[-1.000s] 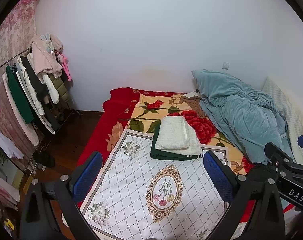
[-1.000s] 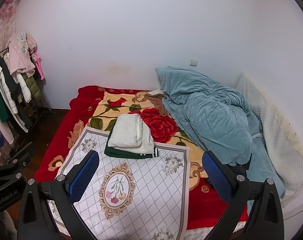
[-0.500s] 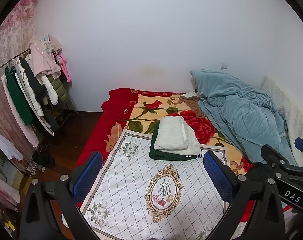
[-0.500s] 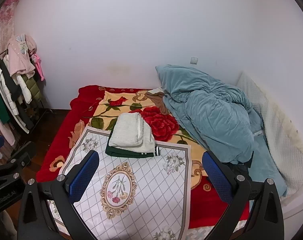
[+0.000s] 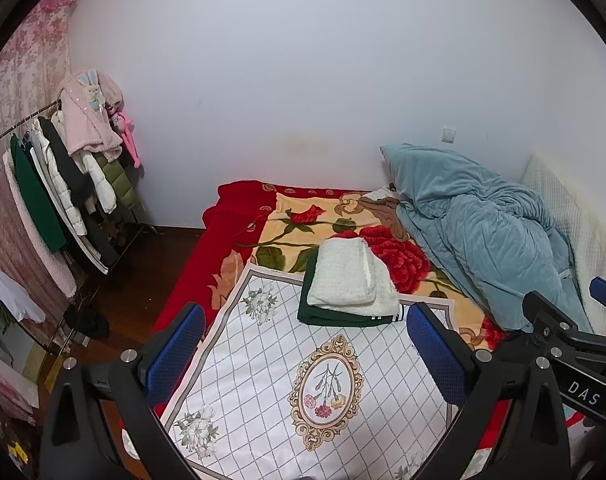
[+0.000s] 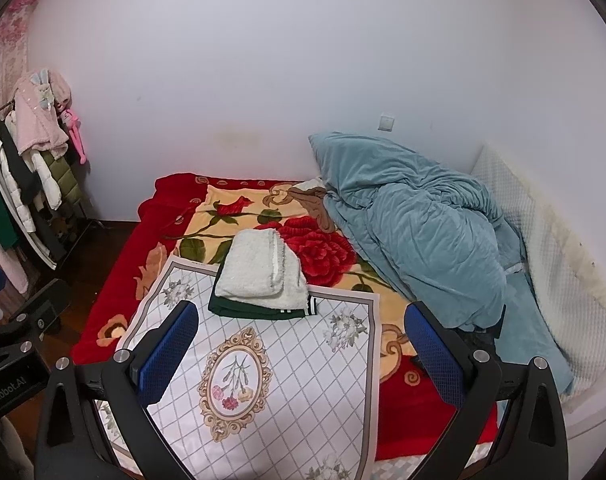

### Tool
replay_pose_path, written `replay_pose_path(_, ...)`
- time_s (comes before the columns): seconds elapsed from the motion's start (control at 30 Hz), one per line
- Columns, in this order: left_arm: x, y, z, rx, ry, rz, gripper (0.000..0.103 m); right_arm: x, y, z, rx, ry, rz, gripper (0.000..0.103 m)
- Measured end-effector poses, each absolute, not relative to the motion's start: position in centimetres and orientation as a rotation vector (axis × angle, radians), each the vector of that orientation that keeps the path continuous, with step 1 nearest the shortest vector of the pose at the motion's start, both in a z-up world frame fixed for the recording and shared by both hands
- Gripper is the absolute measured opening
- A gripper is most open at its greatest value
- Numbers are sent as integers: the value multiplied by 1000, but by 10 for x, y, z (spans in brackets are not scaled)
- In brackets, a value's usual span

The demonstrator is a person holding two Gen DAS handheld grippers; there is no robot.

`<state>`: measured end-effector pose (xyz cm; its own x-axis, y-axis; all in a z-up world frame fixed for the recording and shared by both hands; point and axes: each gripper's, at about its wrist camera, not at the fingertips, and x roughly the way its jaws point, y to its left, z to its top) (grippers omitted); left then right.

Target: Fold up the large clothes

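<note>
White fleece garment (image 5: 349, 276) lies folded atop a folded dark green garment (image 5: 331, 314) at the far edge of the white floral mat (image 5: 263, 360) on the bed. Left gripper (image 5: 303, 356) and right gripper (image 6: 299, 356) hover apart, empty.

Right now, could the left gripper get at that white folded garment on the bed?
Probably yes. The left gripper is open and empty, and the white folded garment lies uncovered atop a dark green one, with only flat patterned cloth between them.
</note>
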<state>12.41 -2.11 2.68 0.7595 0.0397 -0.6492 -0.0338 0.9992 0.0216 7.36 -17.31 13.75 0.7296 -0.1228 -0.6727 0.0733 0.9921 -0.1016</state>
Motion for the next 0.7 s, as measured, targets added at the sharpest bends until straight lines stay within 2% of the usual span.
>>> replay_pose_path(0.7, 128, -20, 25, -15, 703, 62, 103, 82, -171, 138, -94, 744, -89, 103)
